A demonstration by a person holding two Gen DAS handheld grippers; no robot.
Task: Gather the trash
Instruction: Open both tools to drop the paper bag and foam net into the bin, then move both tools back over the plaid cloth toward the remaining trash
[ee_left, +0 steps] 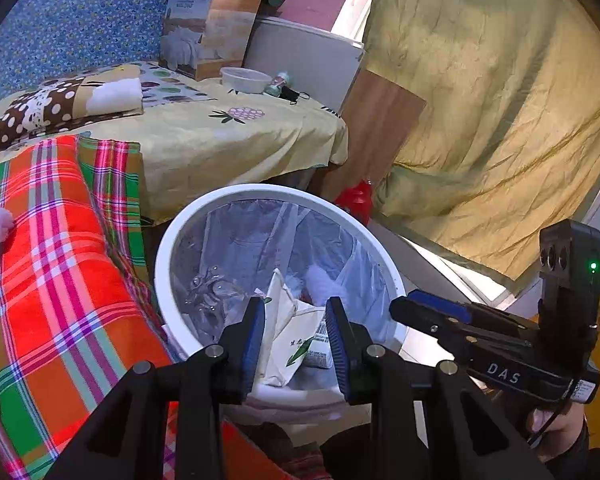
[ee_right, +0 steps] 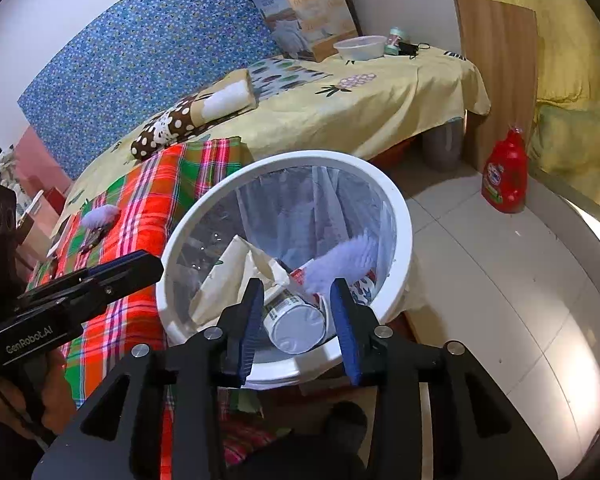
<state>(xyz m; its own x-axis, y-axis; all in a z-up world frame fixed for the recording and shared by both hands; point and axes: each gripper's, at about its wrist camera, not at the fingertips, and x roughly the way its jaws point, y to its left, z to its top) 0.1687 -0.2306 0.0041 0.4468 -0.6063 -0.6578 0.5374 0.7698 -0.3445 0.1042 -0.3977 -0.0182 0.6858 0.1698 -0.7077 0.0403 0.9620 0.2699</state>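
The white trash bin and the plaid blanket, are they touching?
Touching. In the right wrist view, the white trash bin's left rim presses against the hanging edge of the plaid blanket, with no gap visible between them.

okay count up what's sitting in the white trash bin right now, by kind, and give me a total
In the white trash bin:
Cream paper packet: 1
White cylindrical container: 1
White fluffy tissue wad: 1
Total: 3 things that can be made out; anything underneath is hidden.
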